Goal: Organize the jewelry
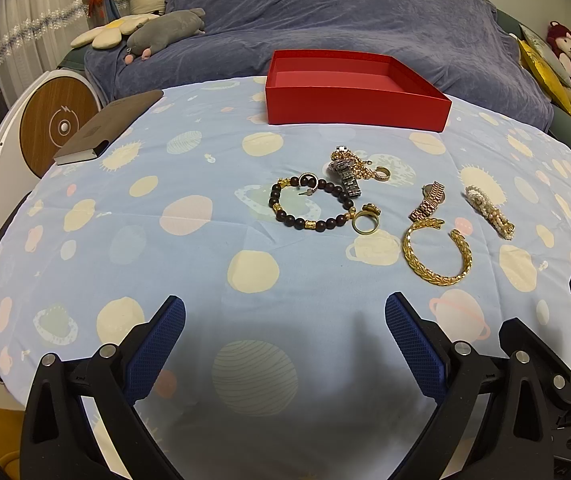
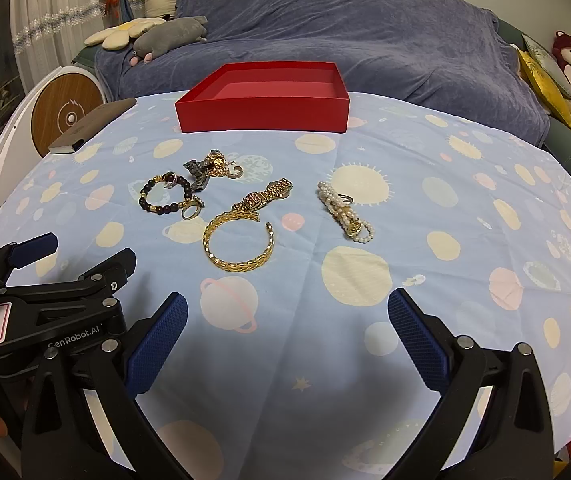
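With both the left gripper (image 1: 285,320) and right gripper (image 2: 287,316) spread wide and holding nothing, the jewelry lay ahead of the fingers, short of the empty red box (image 2: 263,98), so starting with the nearest gold bangle (image 2: 239,242), pinched across its band, seemed wisest.

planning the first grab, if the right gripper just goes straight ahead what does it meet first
Probably the open gold bangle: it lies nearest, slightly left of the right gripper midline, with only bare tablecloth before it. Depth is hard to judge here.
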